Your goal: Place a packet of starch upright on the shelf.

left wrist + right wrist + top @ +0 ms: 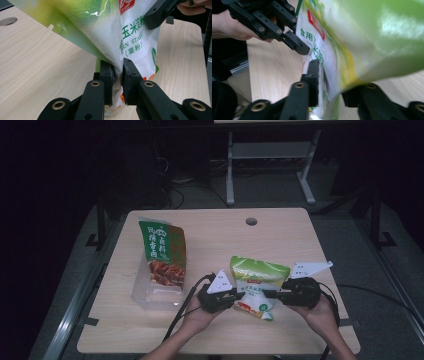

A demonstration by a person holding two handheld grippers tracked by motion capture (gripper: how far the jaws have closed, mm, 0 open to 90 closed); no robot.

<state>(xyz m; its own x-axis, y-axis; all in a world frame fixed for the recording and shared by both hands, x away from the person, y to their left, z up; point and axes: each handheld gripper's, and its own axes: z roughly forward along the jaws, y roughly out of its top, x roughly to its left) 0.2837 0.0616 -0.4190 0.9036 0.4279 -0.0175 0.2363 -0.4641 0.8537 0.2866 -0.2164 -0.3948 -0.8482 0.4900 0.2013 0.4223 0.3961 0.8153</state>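
Note:
A green and white corn starch bag (pixel 260 280) stands on the wooden table (pixel 295 245) between my two grippers. My left gripper (pixel 239 296) holds the bag's left edge. In the left gripper view its pads (pixel 128 75) pinch a fold of the bag (pixel 105 30), so my left gripper (pixel 118 75) is shut on it. My right gripper (pixel 268 294) meets the bag from the right. In the right gripper view the bag (pixel 367 37) hangs between the jaws of my right gripper (pixel 332 82), which stand apart. Its right jaw is hidden behind the bag.
A tall green and brown food pouch (pixel 162 255) stands at the table's left over a clear plastic piece (pixel 150 292). A round cable hole (pixel 251 221) sits near the far edge. Cables trail off the front edge from both grippers.

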